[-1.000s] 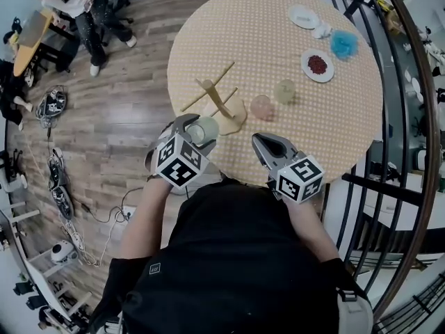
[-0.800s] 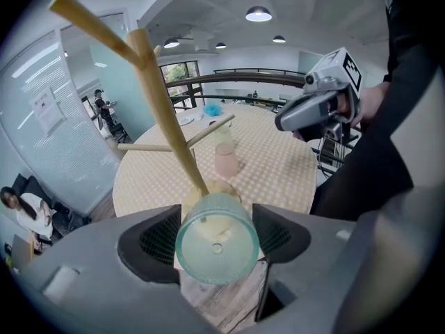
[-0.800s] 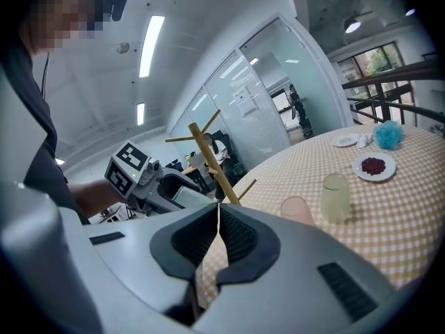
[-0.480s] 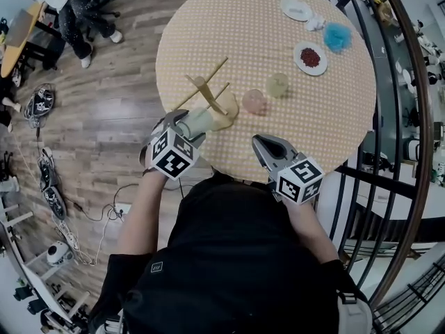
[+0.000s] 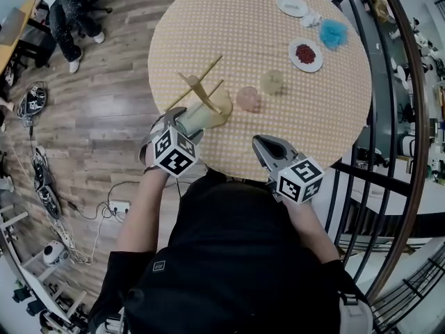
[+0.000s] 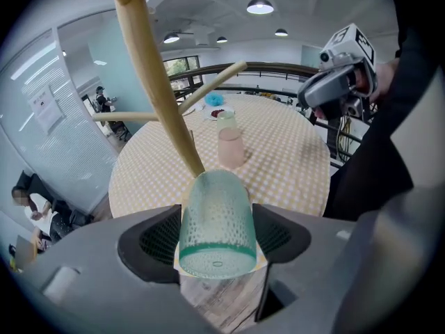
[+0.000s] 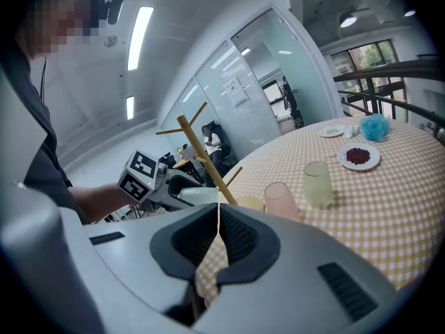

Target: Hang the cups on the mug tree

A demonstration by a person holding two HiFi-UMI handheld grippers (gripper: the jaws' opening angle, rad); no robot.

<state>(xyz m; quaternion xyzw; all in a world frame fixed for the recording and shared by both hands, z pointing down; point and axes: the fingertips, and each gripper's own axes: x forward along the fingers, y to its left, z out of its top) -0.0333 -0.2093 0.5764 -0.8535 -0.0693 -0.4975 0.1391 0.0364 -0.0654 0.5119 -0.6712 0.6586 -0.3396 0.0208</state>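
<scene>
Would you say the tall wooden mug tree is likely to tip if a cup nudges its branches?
Probably tippy: the wooden mug tree stands tall on a small round base. Its slim branches suggest little weight, so the translucent green cup in the left gripper could rock it.

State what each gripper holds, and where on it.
Left gripper: the green cup, jaws pressing its opposite side walls. Right gripper: nothing, jaws shut.

I am holding a dimpled, translucent green cup (image 6: 214,207) on its side in my left tongs (image 6: 217,236), just before the wooden mug tree (image 5: 201,92), while the pink cup (image 5: 247,98) and yellowish cup (image 5: 271,82) are standing beside it on the desk (image 5: 278,19).
</scene>
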